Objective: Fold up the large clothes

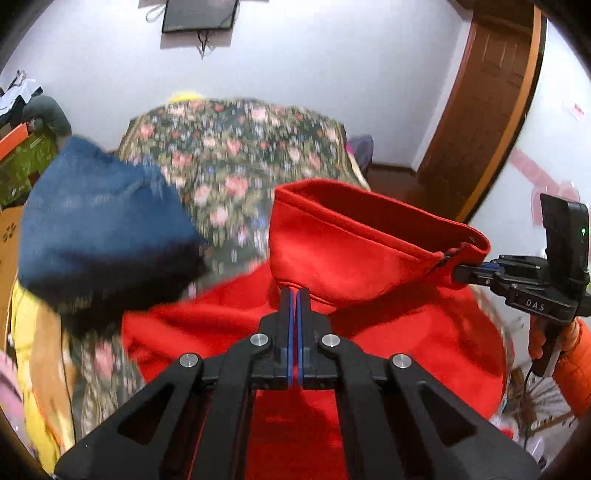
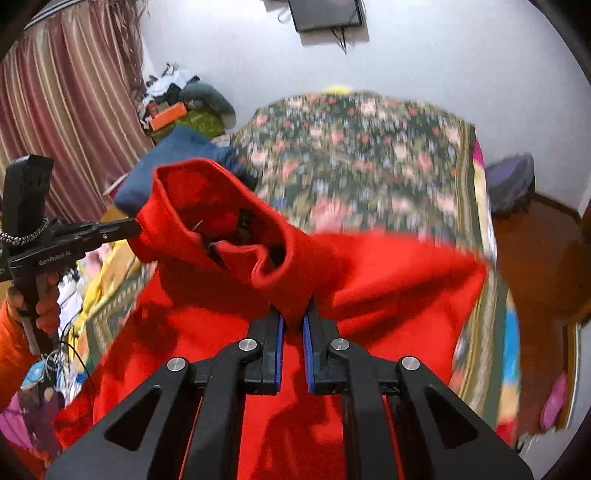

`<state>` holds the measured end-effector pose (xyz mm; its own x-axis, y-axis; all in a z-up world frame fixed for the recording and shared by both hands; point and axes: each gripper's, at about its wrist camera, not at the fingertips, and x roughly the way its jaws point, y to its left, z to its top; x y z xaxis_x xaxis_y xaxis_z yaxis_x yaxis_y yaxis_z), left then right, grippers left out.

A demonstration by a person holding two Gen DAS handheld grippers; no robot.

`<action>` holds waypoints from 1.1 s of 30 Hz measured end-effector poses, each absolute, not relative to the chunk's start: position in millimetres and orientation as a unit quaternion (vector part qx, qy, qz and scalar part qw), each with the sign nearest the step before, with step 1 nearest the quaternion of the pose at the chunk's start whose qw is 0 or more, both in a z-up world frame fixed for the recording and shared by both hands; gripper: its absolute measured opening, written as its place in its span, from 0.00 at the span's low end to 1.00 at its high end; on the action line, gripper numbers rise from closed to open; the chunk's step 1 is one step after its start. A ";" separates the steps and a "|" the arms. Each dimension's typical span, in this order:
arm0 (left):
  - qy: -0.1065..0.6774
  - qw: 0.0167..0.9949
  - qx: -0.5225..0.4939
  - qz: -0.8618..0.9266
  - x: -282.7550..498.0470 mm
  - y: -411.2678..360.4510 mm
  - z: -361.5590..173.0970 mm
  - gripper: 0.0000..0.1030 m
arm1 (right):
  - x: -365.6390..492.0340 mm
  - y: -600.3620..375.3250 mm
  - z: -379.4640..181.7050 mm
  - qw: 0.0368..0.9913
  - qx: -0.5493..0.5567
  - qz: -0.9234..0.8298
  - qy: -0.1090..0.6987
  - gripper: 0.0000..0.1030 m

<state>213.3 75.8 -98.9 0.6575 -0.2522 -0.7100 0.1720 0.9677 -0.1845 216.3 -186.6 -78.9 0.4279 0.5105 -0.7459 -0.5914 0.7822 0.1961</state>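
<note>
Floral bed [image 1: 236, 155]: one red garment [image 1: 351, 236], two grippers

plain white walls [image 2: 461, 55] all round, with a dark flat screen [image 1: 199, 14] mounted up high and its cables dangling under it. a bed with a dark floral spread [image 2: 362, 155] fills the middle of the room. striped pinkish curtains [image 2: 70, 92] hang on the left, next to a messy pile of boxes and clothes [image 2: 177, 103] in the corner. brown wooden door [image 1: 484, 110] on the right, glossy reddish-brown floor [image 2: 539, 266] beside the bed.
</note>
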 end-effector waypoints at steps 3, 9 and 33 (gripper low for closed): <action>0.424 0.898 -0.036 -0.110 188.8 70.6 -119.4 0.00 | 197.8 -190.5 -99.5 0.844 -0.076 0.300 0.439 0.08; 0.464 0.884 0.007 -0.054 157.9 76.5 -155.4 0.00 | 179.3 -206.9 -92.6 0.843 -0.082 0.311 0.431 0.08; 0.472 0.825 -0.286 0.124 253.0 226.6 -208.2 0.84 | 299.8 -289.6 -112.8 0.830 0.186 0.162 0.499 0.70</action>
<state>253.0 226.6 -208.2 0.5243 -0.0660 -0.8490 -0.4740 0.8056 -0.3554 299.8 -289.6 -112.8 0.4488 0.4556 -0.7688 -0.0835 0.8779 0.4715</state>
